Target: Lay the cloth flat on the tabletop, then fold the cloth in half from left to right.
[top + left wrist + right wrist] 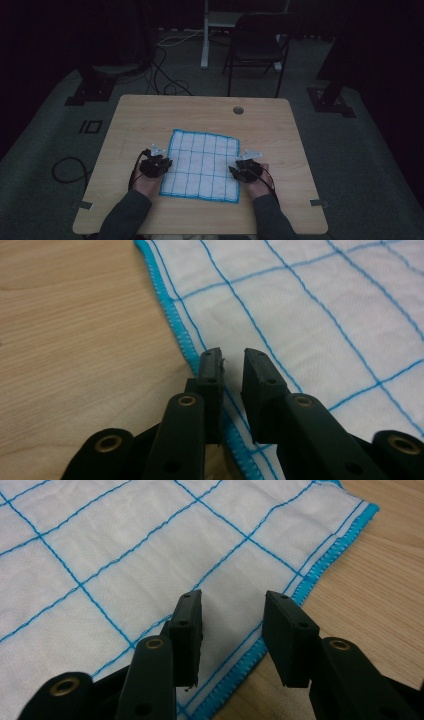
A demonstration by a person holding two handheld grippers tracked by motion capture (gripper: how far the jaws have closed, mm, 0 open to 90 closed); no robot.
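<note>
A white cloth (202, 165) with a blue grid and blue stitched border lies flat on the wooden table (150, 115). My left gripper (162, 161) hovers at the cloth's left edge. In the left gripper view its jaws (232, 357) stand a narrow gap apart over the blue hem, and the cloth (310, 305) lies flat beneath them, not pinched. At the right edge is my right gripper (235, 170). Seen in the right gripper view, it (232, 602) is open wider, just inside the hem, above the flat cloth (125, 555).
A round cable hole (238, 110) sits near the table's far edge. Behind the table stands a dark folding chair (257, 42). Cables trail over the floor at the left (67, 170). Bare wood surrounds the cloth on all sides.
</note>
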